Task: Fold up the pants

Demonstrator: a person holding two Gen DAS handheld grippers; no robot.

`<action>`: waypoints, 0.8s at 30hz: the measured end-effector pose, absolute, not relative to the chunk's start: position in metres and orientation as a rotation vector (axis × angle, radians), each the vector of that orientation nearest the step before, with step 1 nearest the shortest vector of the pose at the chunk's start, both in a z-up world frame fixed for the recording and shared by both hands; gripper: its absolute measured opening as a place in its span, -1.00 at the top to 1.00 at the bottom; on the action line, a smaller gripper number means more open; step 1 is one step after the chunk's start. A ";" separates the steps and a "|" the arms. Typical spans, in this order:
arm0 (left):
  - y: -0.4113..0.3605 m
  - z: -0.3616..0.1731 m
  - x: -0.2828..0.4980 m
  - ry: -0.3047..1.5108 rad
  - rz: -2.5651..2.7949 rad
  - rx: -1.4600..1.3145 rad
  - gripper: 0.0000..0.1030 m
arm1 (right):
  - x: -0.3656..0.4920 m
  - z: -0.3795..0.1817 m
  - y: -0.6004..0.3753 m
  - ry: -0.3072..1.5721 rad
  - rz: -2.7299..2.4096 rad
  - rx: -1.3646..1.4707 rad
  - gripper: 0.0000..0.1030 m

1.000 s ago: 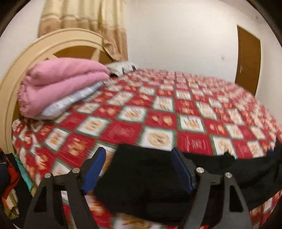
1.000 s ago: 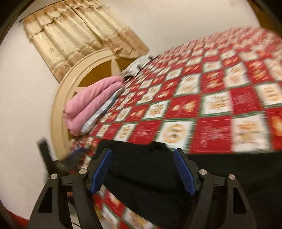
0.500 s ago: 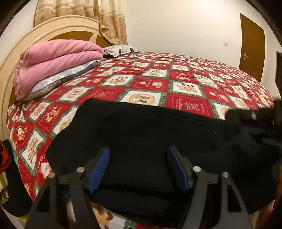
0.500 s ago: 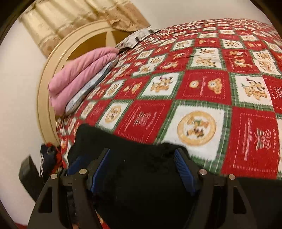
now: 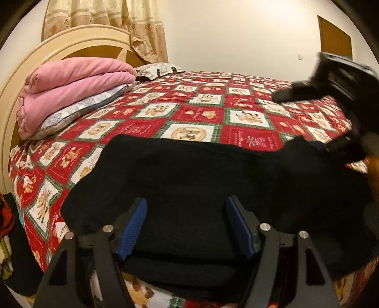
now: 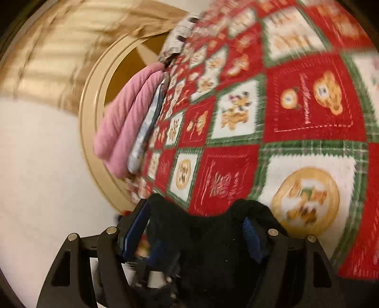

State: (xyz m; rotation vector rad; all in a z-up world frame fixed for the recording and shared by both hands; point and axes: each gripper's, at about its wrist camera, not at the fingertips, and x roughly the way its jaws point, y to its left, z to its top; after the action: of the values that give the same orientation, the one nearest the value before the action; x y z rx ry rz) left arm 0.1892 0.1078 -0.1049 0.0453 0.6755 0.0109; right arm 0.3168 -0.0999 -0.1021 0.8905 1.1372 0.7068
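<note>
Lifting now: right claw (image 6: 196,227) has risen off the pants (image 5: 201,180) with cloth bunched between its spread fingers (grip unclear, blurred). Left claw (image 5: 186,225) hangs spread over them at the bed's (image 5: 201,111) near edge. We're mid-fold.

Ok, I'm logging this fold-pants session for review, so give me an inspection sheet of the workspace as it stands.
Surface: bed under a red, green and white checked cartoon-print quilt.
Job's things: black fabric pants spread along the near edge of the quilt.
Clutter: folded pink blanket on a grey patterned pillow by the headboard.
Grippers: left gripper open above the pants; right gripper open, pants fabric bunched between its blue pads, view blurred.
Cables: nothing seen.
Surroundings: cream round headboard, beige curtain, brown door, cream wall.
</note>
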 end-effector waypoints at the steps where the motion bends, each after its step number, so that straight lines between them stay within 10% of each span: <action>1: 0.108 -0.105 0.190 0.675 0.009 0.048 -0.43 | 0.321 -0.108 -0.105 1.158 0.731 0.941 -0.37; 6: 0.108 -0.105 0.190 0.669 0.003 0.058 -0.45 | 0.312 -0.105 -0.149 1.232 0.731 1.059 -0.37; 15: 0.108 -0.105 0.191 0.676 0.015 0.055 -0.50 | 0.190 0.008 -0.348 0.866 -0.436 0.413 -0.39; 24: 0.105 -0.104 0.193 0.703 0.062 0.050 -0.55 | 0.175 -0.042 -0.443 1.034 -0.815 0.368 -0.40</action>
State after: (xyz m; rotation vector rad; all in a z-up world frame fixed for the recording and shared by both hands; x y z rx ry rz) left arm 0.1930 0.1051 -0.1045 0.0499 0.7035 0.0623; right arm 0.1754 -0.4431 -0.0419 0.3685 1.0338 -0.8152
